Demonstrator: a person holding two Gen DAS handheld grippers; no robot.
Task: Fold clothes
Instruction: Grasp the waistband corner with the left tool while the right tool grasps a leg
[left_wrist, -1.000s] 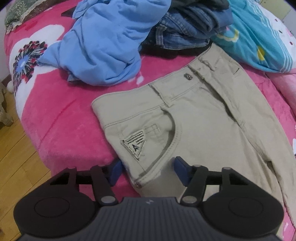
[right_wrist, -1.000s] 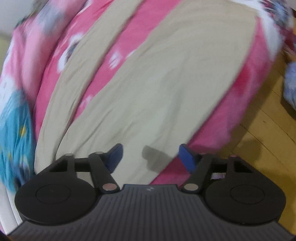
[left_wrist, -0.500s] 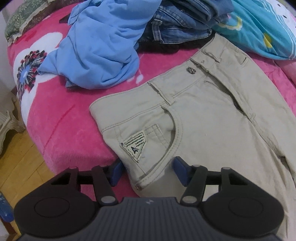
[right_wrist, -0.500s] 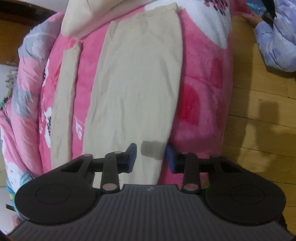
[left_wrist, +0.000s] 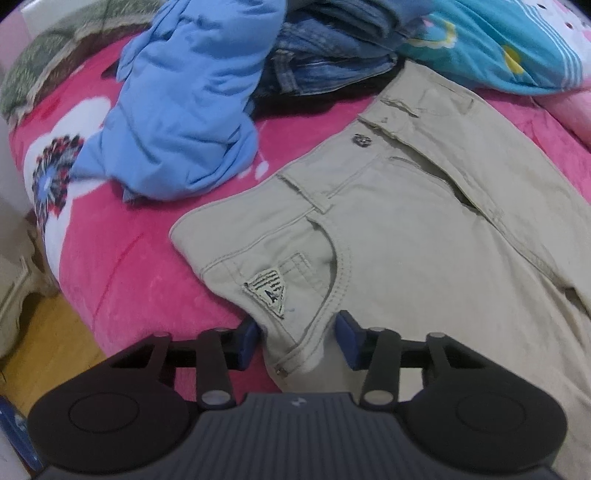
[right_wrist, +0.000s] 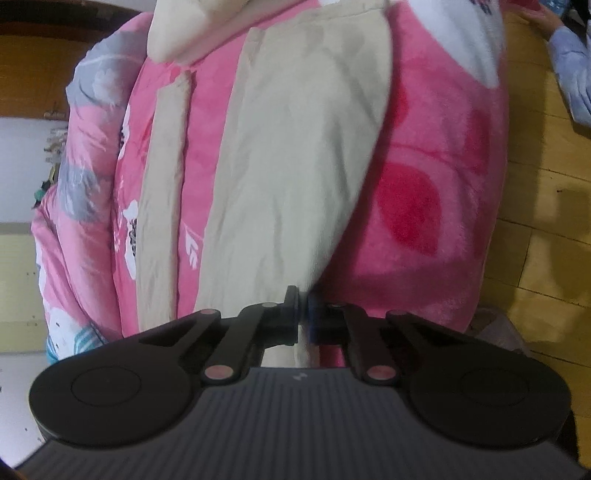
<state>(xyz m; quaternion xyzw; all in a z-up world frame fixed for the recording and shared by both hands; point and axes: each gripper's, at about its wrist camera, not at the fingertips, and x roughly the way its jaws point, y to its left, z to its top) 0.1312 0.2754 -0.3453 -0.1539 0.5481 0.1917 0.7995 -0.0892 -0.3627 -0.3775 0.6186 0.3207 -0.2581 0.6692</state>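
Beige trousers (left_wrist: 406, 236) lie flat on the pink bed, waistband toward the far left, a triangular label by the near pocket. My left gripper (left_wrist: 297, 338) is open, its blue pads on either side of the trousers' near hip edge, with cloth between them. In the right wrist view the two beige legs (right_wrist: 295, 177) run away along the bed. My right gripper (right_wrist: 303, 317) is shut on the near edge of the wider leg, which hangs at the bed's side.
A crumpled light blue garment (left_wrist: 184, 107) and folded jeans (left_wrist: 332, 55) lie beyond the waistband, with a teal quilt (left_wrist: 498, 48) at the far right. The pink blanket (right_wrist: 424, 192) drops to a wooden floor (right_wrist: 546, 236). A person's sleeve (right_wrist: 572, 70) shows at upper right.
My right gripper went from wide open to shut on the trouser leg's edge. My left gripper narrowed a little around the hip edge and came slightly closer.
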